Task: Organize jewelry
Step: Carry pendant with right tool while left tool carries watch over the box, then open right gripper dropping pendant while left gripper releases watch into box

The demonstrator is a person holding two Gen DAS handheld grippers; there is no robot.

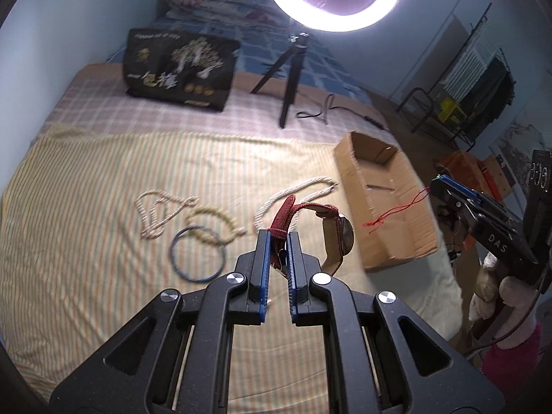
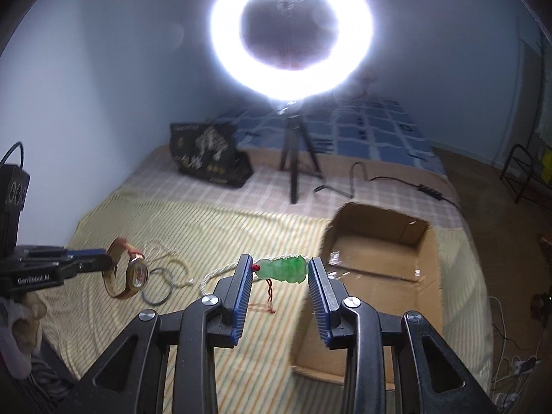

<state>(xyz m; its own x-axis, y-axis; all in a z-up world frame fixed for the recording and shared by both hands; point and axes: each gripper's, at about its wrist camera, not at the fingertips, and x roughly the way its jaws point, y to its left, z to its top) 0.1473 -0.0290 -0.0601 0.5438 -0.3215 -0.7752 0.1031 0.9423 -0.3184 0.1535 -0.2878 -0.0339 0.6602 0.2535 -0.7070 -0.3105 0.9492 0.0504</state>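
My left gripper (image 1: 278, 238) is shut on the red strap of a wristwatch (image 1: 339, 238) and holds it above the striped cloth (image 1: 103, 293); the watch also shows in the right wrist view (image 2: 132, 272). My right gripper (image 2: 279, 269) is shut on a green jade pendant (image 2: 283, 268) held endwise between its pads, with its red cord (image 2: 269, 296) hanging down, left of the open cardboard box (image 2: 379, 262). In the left wrist view the right gripper (image 1: 445, 189) is beside the box (image 1: 379, 200) with the red cord (image 1: 396, 210) dangling over it.
On the cloth lie a dark bangle (image 1: 198, 253), a bead bracelet (image 1: 214, 217) and pale cord necklaces (image 1: 158, 214). A ring light tripod (image 1: 286, 79) and a black bag (image 1: 179, 69) stand at the back. The bed edge drops off right of the box.
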